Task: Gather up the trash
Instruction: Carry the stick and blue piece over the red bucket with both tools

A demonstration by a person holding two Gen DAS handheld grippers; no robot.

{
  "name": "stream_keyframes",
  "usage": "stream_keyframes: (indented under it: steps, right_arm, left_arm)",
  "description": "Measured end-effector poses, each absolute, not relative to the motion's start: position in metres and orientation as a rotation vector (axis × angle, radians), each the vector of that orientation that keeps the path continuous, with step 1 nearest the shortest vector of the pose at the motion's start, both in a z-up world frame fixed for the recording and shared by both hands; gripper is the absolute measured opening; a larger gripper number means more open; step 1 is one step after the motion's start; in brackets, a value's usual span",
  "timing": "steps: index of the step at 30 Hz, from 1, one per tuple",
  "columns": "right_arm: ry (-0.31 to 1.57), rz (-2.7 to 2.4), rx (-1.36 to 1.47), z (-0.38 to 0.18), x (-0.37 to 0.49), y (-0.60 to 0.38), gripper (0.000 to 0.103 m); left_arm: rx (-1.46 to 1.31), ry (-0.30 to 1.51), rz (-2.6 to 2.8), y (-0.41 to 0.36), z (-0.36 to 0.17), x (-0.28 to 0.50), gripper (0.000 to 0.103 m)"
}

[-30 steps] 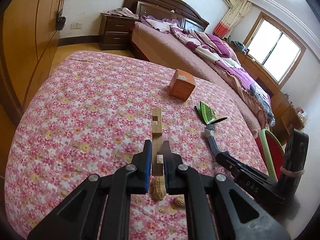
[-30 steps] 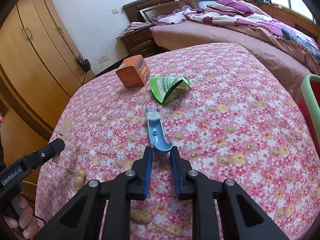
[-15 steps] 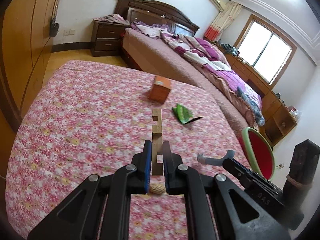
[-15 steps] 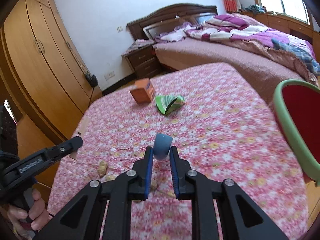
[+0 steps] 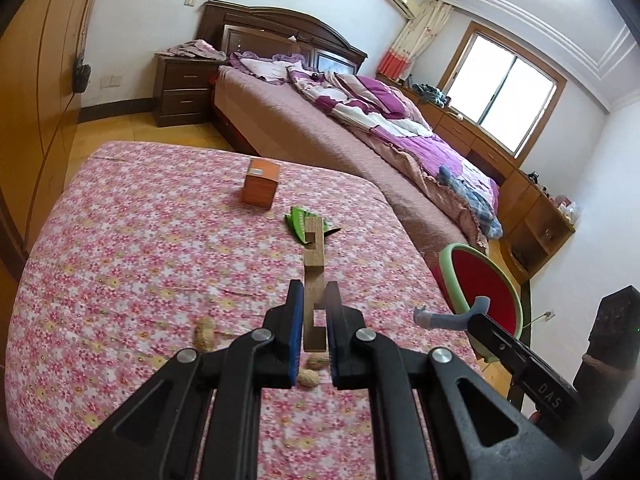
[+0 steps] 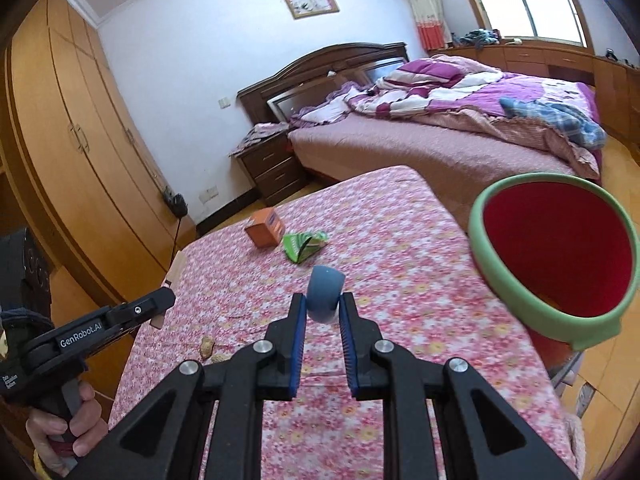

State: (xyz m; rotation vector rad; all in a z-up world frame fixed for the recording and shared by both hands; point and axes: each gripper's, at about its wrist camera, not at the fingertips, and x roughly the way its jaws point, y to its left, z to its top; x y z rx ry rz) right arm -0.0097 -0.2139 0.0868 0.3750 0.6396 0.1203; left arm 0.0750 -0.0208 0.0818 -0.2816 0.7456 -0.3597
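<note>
Right now your left gripper point(image 5: 313, 312) is clenched on a notched tan wooden strip point(image 5: 313, 276), and your right gripper point(image 6: 323, 312) grasps a curved blue plastic piece point(image 6: 325, 294). Both hang above the pink floral tablecloth point(image 6: 400, 264), with the green-rimmed red bin point(image 6: 554, 252) at two o'clock of the right one.

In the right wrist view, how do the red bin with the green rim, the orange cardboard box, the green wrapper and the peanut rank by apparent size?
1. Red bin with the green rim, though it is nearest.
2-3. Orange cardboard box and green wrapper: too alike to rank.
4. Peanut.
</note>
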Motion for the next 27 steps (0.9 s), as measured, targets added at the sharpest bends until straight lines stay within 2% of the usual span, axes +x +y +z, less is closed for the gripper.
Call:
stream_keyframes:
  steps: [27]
  right_arm:
    - [0.521, -0.035, 0.466, 0.094, -0.055, -0.307, 0.019]
  left_arm:
    - [-0.174, 0.749, -0.536, -0.131, 0.107, 0.073, 0.010]
